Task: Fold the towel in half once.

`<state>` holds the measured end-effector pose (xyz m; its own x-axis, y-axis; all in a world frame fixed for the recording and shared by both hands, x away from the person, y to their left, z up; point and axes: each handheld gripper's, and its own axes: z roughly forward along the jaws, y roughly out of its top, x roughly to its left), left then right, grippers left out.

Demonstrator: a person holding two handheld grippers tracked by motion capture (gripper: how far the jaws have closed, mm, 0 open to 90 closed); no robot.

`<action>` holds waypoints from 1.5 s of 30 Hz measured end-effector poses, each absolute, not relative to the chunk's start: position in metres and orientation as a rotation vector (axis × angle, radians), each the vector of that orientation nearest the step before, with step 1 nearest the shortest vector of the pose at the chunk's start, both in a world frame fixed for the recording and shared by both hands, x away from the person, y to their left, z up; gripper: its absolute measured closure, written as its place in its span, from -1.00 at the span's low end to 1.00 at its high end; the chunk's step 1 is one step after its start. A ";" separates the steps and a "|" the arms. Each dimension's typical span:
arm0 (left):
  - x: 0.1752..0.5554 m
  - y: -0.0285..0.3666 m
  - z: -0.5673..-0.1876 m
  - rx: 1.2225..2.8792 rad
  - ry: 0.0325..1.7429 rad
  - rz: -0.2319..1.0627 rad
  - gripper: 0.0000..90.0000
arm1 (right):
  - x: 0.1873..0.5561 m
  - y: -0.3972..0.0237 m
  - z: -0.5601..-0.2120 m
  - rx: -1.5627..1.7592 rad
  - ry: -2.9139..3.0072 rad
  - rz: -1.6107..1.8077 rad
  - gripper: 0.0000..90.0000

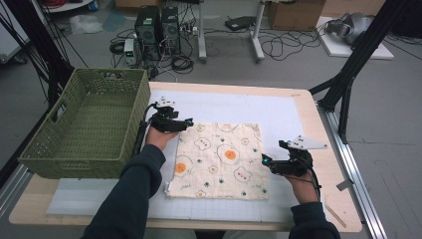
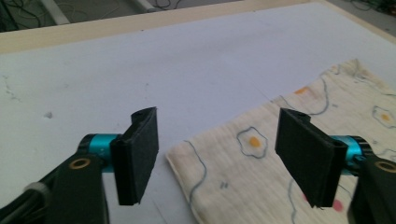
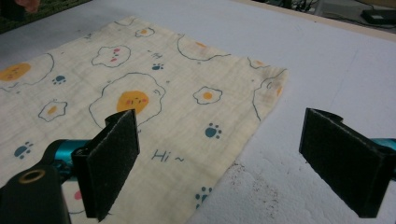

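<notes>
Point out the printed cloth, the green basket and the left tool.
printed cloth [image 1: 219, 159]: high view, middle of the fabric.
green basket [image 1: 137, 107]: high view, its right wall.
left tool [image 2: 217, 149]: left gripper view, midway between its fingertips, above the cloth corner.

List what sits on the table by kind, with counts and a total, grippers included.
Printed cloth: 1
Green woven basket: 1
White mat: 1
Handheld grippers: 2, left gripper and right gripper, both open at the cloth's edges
Total: 5
</notes>
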<state>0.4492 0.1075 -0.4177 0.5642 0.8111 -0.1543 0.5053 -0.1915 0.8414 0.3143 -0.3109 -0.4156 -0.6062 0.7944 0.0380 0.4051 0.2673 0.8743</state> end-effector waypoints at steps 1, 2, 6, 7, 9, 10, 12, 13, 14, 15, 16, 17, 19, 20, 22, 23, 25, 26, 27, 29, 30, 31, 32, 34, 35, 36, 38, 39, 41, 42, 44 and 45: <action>0.454 0.106 -0.419 1.882 1.076 0.419 -0.26 | 0.314 -0.311 -0.416 1.087 2.133 1.288 -0.74; 0.457 0.105 -0.420 1.899 1.075 0.424 -0.23 | 0.314 -0.311 -0.416 1.090 2.136 1.287 -0.74; 0.466 0.100 -0.429 1.956 1.071 0.441 -0.13 | 0.314 -0.311 -0.416 1.087 2.143 1.282 -0.74; 0.467 0.099 -0.431 1.968 1.069 0.445 -0.11 | 0.314 -0.311 -0.416 1.087 2.143 1.285 -0.74; 0.469 0.098 -0.437 1.998 1.068 0.444 -0.08 | 0.314 -0.311 -0.416 1.086 2.143 1.285 -0.74; 0.470 0.098 -0.439 2.006 1.068 0.441 -0.06 | 0.314 -0.312 -0.416 1.091 2.142 1.285 -0.74; 0.470 0.096 -0.442 2.027 1.065 0.443 -0.05 | 0.314 -0.312 -0.417 1.095 2.141 1.284 -0.74; 0.470 0.095 -0.444 2.048 1.057 0.445 -0.04 | 0.314 -0.312 -0.417 1.096 2.141 1.284 -0.74; 0.470 0.093 -0.447 2.068 1.051 0.451 -0.01 | 0.314 -0.313 -0.417 1.096 2.141 1.283 -0.74; 0.470 0.092 -0.447 2.074 1.038 0.467 0.02 | 0.314 -0.312 -0.417 1.097 2.142 1.282 -0.74; 0.469 0.092 -0.447 2.076 1.029 0.469 0.04 | 0.314 -0.312 -0.417 1.096 2.144 1.279 -0.74; 0.468 0.091 -0.447 2.076 1.015 0.461 0.15 | 0.315 -0.312 -0.418 1.098 2.145 1.278 -0.74; 0.465 0.089 -0.446 2.096 0.965 0.445 0.49 | 0.316 -0.312 -0.419 1.098 2.149 1.272 -0.74; 0.464 0.088 -0.446 2.095 0.963 0.442 0.69 | 0.318 -0.311 -0.420 1.099 2.150 1.266 -0.74; 0.463 0.087 -0.447 2.080 0.974 0.432 0.81 | 0.320 -0.310 -0.421 1.109 2.151 1.252 -0.74; 0.463 0.088 -0.447 2.074 0.980 0.428 0.84 | 0.321 -0.310 -0.421 1.118 2.148 1.244 -0.74; 0.463 0.087 -0.447 2.068 0.986 0.424 0.86 | 0.322 -0.310 -0.419 1.124 2.139 1.243 -0.74; 0.463 0.088 -0.447 2.068 0.986 0.425 0.87 | 0.322 -0.310 -0.418 1.118 2.131 1.246 -0.74; 0.463 0.088 -0.447 2.069 0.986 0.422 0.87 | 0.322 -0.310 -0.417 1.121 2.126 1.250 -0.74; 0.462 0.091 -0.446 2.036 1.002 0.420 0.88 | 0.324 -0.311 -0.414 1.123 2.115 1.251 -0.74; 0.461 0.092 -0.446 2.019 1.014 0.414 0.88 | 0.326 -0.311 -0.412 1.121 2.112 1.251 -0.75; 0.461 0.094 -0.445 2.012 1.019 0.404 0.88 | 0.329 -0.311 -0.411 1.125 2.110 1.249 -0.75; 0.461 0.095 -0.445 2.007 1.020 0.402 0.88 | 0.333 -0.311 -0.410 1.125 2.108 1.242 -0.74; 0.460 0.096 -0.442 1.989 1.020 0.399 0.88 | 0.342 -0.310 -0.409 1.142 2.102 1.236 -0.74; 0.460 0.096 -0.441 1.981 1.020 0.401 0.88 | 0.348 -0.310 -0.408 1.155 2.098 1.229 -0.74; 0.459 0.097 -0.439 1.976 1.018 0.406 0.88 | 0.356 -0.308 -0.407 1.168 2.098 1.222 -0.74; 0.460 0.098 -0.437 1.957 1.023 0.405 0.88 | 0.370 -0.305 -0.407 1.174 2.107 1.201 -0.74; 0.460 0.099 -0.437 1.955 1.026 0.400 0.87 | 0.378 -0.303 -0.407 1.170 2.114 1.190 -0.74; 0.460 0.100 -0.437 1.954 1.029 0.393 0.87 | 0.392 -0.299 -0.408 1.182 2.135 1.160 -0.74; 0.460 0.101 -0.437 1.951 1.032 0.392 0.86 | 0.401 -0.297 -0.409 1.198 2.150 1.137 -0.74; 0.459 0.101 -0.437 1.949 1.031 0.391 0.86 | 0.414 -0.295 -0.412 1.215 2.164 1.118 -0.68; 0.459 0.101 -0.436 1.951 1.027 0.393 0.86 | 0.419 -0.294 -0.415 1.228 2.164 1.120 -0.60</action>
<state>0.4593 0.1013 -0.4361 0.6093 0.7849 -0.1127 0.5097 -0.2789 0.8139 0.4187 -0.2940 -0.4153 -0.5277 0.8486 0.0358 0.5190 0.2888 0.8045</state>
